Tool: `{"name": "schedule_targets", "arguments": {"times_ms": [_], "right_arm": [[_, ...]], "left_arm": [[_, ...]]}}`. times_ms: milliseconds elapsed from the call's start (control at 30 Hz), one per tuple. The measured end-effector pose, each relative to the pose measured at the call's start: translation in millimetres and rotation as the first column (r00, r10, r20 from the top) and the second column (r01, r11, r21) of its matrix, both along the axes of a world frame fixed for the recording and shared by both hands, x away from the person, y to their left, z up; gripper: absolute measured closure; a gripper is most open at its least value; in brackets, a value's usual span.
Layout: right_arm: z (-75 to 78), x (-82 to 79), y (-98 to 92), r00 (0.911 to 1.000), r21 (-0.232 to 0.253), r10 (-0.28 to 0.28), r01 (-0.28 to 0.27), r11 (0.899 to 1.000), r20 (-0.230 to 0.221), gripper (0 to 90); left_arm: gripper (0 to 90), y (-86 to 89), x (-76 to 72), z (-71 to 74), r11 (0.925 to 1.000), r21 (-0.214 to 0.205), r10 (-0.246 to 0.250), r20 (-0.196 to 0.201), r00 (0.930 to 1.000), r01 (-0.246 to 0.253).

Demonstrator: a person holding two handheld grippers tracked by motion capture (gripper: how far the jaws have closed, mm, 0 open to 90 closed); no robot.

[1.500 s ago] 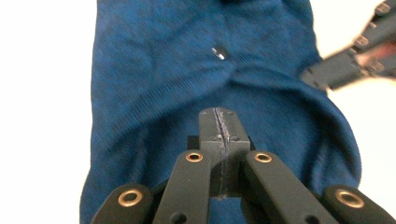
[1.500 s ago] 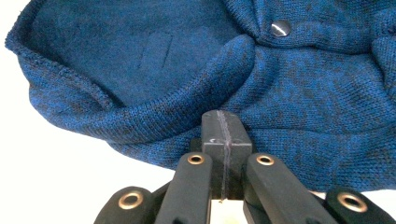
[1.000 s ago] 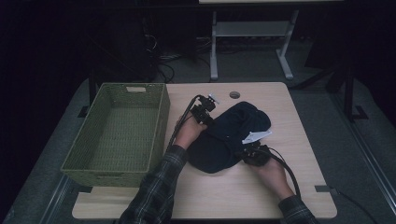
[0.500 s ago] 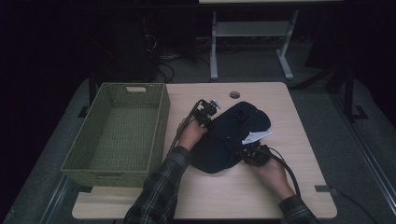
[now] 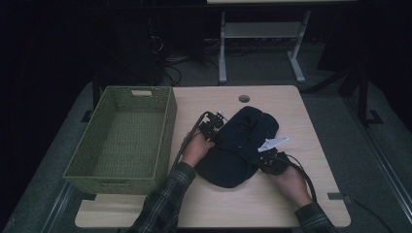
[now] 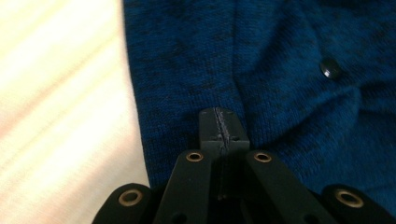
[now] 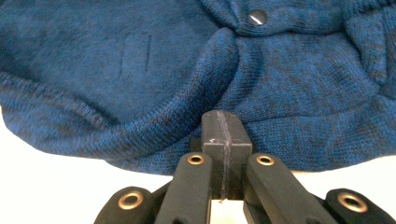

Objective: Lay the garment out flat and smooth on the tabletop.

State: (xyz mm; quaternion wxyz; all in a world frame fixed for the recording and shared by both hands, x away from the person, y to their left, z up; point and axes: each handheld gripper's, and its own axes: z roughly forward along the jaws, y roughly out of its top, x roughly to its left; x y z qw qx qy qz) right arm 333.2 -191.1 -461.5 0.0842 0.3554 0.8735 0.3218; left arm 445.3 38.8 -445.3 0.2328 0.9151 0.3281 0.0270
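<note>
Pale wooden table [image 5: 311, 145], crumpled blue knit garment [image 5: 243, 145], left gripper [image 6: 219, 133] and right gripper [image 7: 223, 135] clenched empty, woven green basket [image 5: 121, 141].

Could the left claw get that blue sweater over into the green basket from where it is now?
Probably yes. The left claw sits shut at the blue sweater's left edge, and the green basket stands open-topped right beside it on the table, nothing between them.

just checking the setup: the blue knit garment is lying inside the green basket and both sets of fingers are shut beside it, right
Not quite. The blue knit garment lies on the table, to the right of the green basket, which holds nothing, as the high view shows. The rest stands.
</note>
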Motion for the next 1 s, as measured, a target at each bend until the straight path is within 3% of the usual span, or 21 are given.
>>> {"name": "schedule_targets", "arguments": {"times_ms": [267,733,1000], "right_arm": [[1.1,-3.8,-8.2,1.0,-0.016,0.006,-0.006,1.0,-0.005,89.7],[1.0,-13.9,-23.8,1.0,-0.016,0.003,-0.003,1.0,-0.001,89.6],[1.6,-22.9,-28.0,0.9999,-0.023,0.009,-0.009,1.0,-0.005,89.6]], "left_arm": [[90.0,2.3,-25.9,0.8,0.9993,0.012,-0.036,-0.007,0.9993,0.036],[90.0,15.0,-70.2,-3.3,0.9924,-0.077,-0.099,-0.041,0.9942,0.096],[90.0,15.1,-94.6,-3.8,0.9869,-0.091,-0.138,-0.053,0.989,0.133]]}}
